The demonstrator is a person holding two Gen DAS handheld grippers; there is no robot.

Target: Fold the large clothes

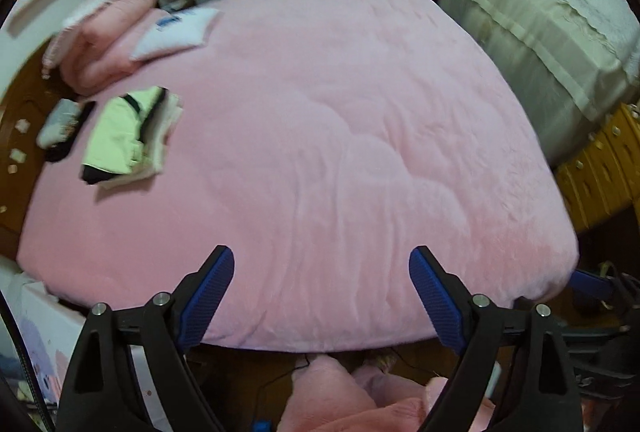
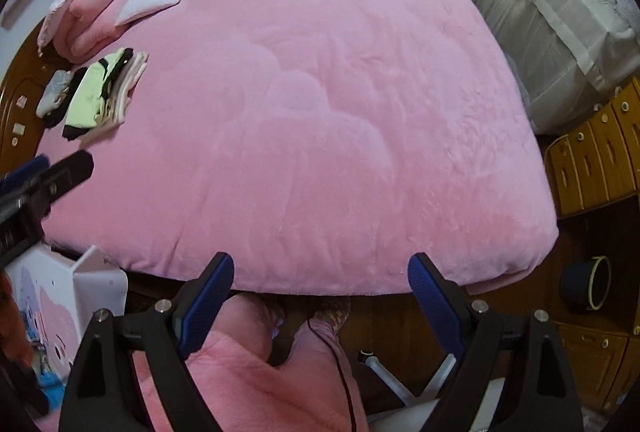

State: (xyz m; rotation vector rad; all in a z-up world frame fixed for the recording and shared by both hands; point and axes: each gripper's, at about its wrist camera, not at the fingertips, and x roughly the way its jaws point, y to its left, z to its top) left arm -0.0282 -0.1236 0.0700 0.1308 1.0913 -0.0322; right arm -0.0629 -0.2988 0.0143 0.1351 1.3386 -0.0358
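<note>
A stack of folded clothes [image 1: 128,132], pale green on top with black and cream layers, lies at the left side of the pink bed [image 1: 320,136]. It also shows in the right wrist view [image 2: 104,88]. My left gripper [image 1: 321,296] is open and empty above the bed's near edge. My right gripper [image 2: 321,300] is open and empty at the bed's near edge [image 2: 320,272]. The left gripper's fingers [image 2: 60,172] show at the left of the right wrist view.
A folded pink quilt [image 1: 104,36] and a white pillow [image 1: 176,32] lie at the far left corner. A small grey and black bundle [image 1: 64,128] lies beside the stack. A white covered unit [image 1: 540,32] and wooden drawers [image 1: 600,160] stand to the right. A white box [image 2: 80,296] stands at lower left.
</note>
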